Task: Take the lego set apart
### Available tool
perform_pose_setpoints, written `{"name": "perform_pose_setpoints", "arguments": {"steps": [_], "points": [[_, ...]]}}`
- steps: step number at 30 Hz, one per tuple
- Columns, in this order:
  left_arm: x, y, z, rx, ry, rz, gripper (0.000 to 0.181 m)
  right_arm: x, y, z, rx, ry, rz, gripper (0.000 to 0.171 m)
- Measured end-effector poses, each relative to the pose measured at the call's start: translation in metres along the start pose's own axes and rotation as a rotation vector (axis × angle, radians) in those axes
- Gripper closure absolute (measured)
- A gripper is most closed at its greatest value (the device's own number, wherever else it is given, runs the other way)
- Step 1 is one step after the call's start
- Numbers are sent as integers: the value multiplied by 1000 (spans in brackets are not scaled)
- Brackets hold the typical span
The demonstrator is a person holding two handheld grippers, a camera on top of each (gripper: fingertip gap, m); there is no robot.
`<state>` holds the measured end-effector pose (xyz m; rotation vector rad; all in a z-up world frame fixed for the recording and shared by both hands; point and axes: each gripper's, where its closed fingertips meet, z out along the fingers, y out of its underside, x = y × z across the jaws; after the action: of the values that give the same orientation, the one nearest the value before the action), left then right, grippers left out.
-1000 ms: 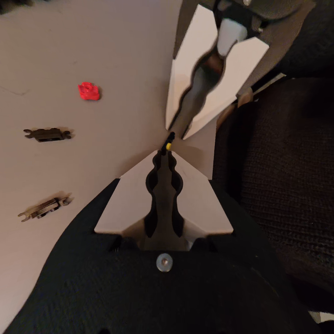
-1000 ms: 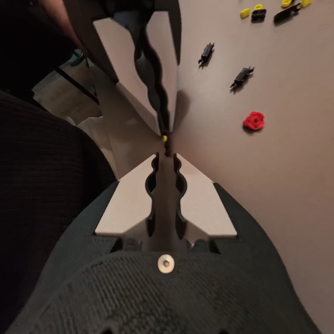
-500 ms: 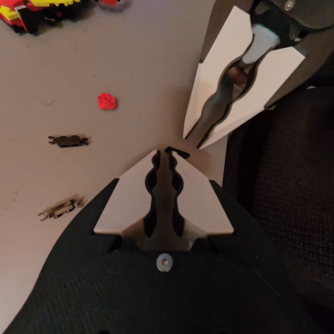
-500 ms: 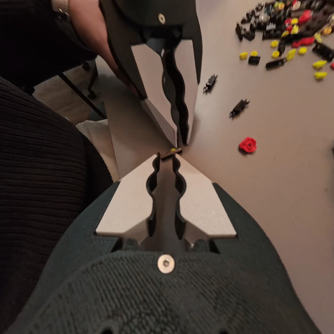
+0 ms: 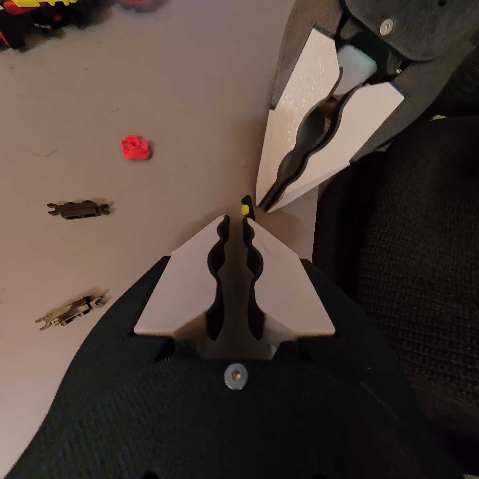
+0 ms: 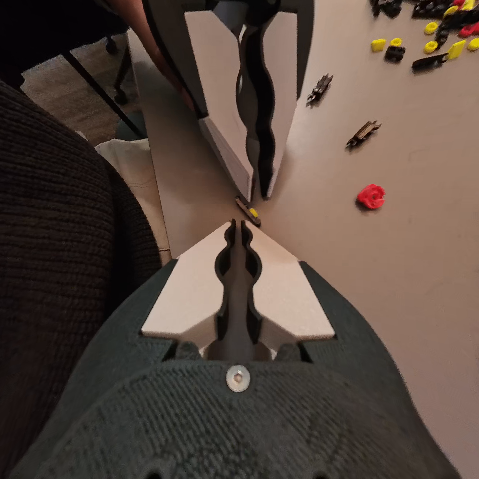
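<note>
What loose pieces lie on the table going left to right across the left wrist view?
Flat dark clip piece → second dark clip piece → red round piece → small black piece with a yellow stud, just off the left gripper fingers.

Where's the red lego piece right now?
The red lego piece lies alone on the table, left of the left gripper in its view, beyond two small dark pieces; in the right wrist view it sits to the right.

Beige tabletop (image 5: 181,77); carpet (image 6: 77,103), chair legs (image 6: 121,77) beyond edge
</note>
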<state>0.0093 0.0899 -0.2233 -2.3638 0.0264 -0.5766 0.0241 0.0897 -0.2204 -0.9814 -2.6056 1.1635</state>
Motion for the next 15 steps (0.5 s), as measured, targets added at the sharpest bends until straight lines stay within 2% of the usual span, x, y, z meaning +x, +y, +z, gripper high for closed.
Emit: {"name": "perform_pose_setpoints", "arguments": {"steps": [5, 9, 15], "points": [[16, 4, -2, -13, 104, 7, 163, 12, -10, -7, 53, 96, -37, 161], [20, 6, 2, -35, 109, 20, 162, 13, -8, -3, 36, 129, -76, 156], [7, 4, 3, -39, -1, 59, 177, 10, -1, 4, -6, 130, -116, 157]]}}
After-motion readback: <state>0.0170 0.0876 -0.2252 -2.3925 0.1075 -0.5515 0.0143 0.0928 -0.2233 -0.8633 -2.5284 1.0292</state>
